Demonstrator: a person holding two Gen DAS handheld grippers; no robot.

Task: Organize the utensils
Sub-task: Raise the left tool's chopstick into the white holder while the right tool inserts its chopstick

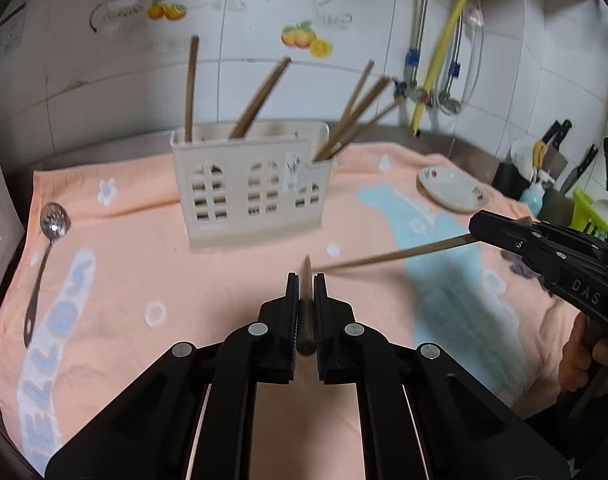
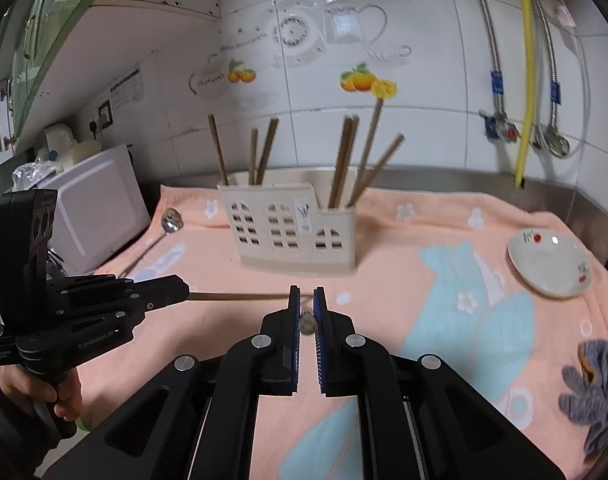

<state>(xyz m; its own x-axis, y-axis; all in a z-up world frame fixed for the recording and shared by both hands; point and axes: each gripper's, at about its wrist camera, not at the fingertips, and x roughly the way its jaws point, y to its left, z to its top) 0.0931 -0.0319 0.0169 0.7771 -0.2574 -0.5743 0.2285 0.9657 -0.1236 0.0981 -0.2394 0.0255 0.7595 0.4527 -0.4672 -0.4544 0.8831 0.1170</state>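
My left gripper (image 1: 307, 280) is shut on a wooden chopstick (image 1: 306, 312) that points straight ahead, above the peach towel (image 1: 144, 272). From the right, my right gripper (image 1: 475, 227) is shut on a second chopstick (image 1: 396, 255), which slants left. In the right wrist view, the right gripper (image 2: 307, 293) pinches its chopstick (image 2: 307, 324) end-on. The left gripper (image 2: 184, 290) holds its chopstick (image 2: 240, 297) level. A beige utensil holder (image 1: 248, 196) (image 2: 292, 232) stands upright ahead with several chopsticks (image 1: 260, 98) (image 2: 344, 160) in it. A slotted metal spoon (image 1: 54, 220) (image 2: 171, 220) lies on the towel to the left.
A small white plate (image 1: 452, 189) (image 2: 548, 262) lies on the towel at the right. A white appliance (image 2: 100, 208) borders the left edge. Knives and bottles (image 1: 544, 160) stand at the far right, and a grey cloth (image 2: 596, 380) is at the near right. The tiled wall has pipes behind.
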